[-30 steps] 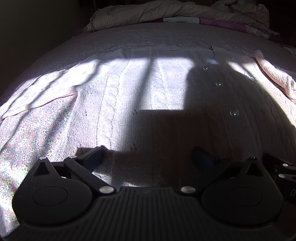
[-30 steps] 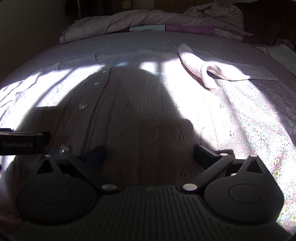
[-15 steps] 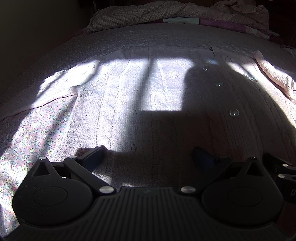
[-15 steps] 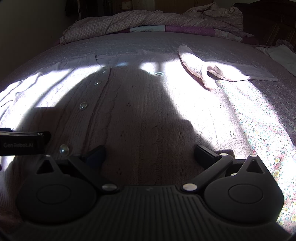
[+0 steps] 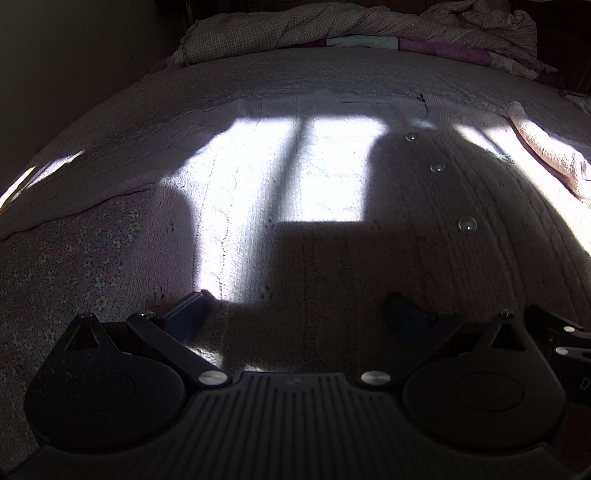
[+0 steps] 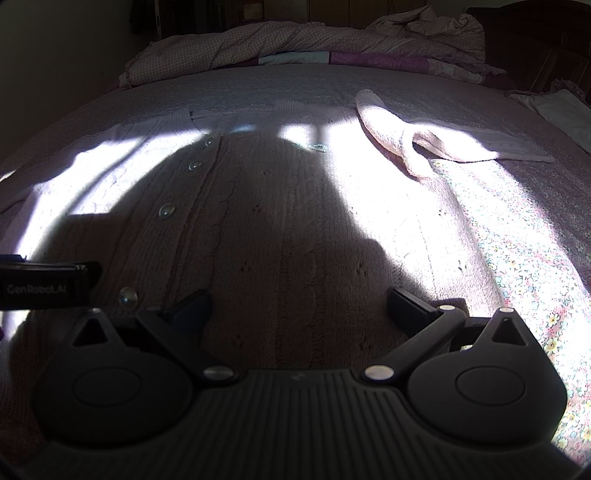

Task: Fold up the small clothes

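A pale pink cable-knit cardigan [image 5: 332, 177] [image 6: 280, 229] lies flat on the bed, front up, with a row of clear buttons [image 5: 467, 224] [image 6: 167, 210] down its middle. Its right sleeve [image 6: 399, 133] is folded over near the shoulder; the left sleeve [image 5: 74, 195] stretches out flat. My left gripper [image 5: 295, 312] is open, low over the cardigan's left hem. Over the hem to the right of the buttons sits my right gripper [image 6: 299, 308], open too. Neither holds cloth. Much of the garment lies in dark shadow.
The bed has a floral sheet [image 5: 74, 266] [image 6: 535, 258]. A rumpled quilt and pillows [image 5: 351, 26] [image 6: 314, 40] pile up at the far end. A white cloth [image 6: 561, 110] lies at the far right. The other gripper's body [image 6: 44, 286] shows at the left edge.
Both grippers stay nearly still and open. Shadow has spread over the cardigan's left side and the floral sheet in the left wrist view.
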### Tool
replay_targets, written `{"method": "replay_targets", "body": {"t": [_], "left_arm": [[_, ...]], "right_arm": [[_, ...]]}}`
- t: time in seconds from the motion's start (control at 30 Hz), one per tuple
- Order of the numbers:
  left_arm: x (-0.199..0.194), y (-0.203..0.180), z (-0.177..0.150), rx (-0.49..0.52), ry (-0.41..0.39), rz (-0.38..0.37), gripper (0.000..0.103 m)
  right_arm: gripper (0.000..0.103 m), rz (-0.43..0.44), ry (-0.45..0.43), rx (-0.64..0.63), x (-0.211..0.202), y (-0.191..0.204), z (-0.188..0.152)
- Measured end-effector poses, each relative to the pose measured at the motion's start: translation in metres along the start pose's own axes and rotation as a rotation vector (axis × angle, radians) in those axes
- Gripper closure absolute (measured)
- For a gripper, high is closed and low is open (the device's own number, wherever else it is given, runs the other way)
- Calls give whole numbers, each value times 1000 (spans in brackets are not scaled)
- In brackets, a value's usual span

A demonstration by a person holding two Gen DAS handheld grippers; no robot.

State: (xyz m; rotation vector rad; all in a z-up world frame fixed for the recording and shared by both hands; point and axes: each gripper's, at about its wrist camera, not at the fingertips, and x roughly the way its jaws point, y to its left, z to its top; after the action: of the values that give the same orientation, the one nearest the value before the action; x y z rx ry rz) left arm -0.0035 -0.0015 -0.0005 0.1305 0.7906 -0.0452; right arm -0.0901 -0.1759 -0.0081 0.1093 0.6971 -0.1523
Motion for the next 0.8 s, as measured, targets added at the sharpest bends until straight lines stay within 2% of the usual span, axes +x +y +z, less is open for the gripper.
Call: {"method": "replay_targets", "body": {"t": [0.37,0.8], "left_arm": [[0,0,1,1,2,3,0],[-2,5,10,-21,48,6,0]], "right_arm": [[0,-10,-1,8,2,0,2],[0,-6,16,3,7,-2,4]]}}
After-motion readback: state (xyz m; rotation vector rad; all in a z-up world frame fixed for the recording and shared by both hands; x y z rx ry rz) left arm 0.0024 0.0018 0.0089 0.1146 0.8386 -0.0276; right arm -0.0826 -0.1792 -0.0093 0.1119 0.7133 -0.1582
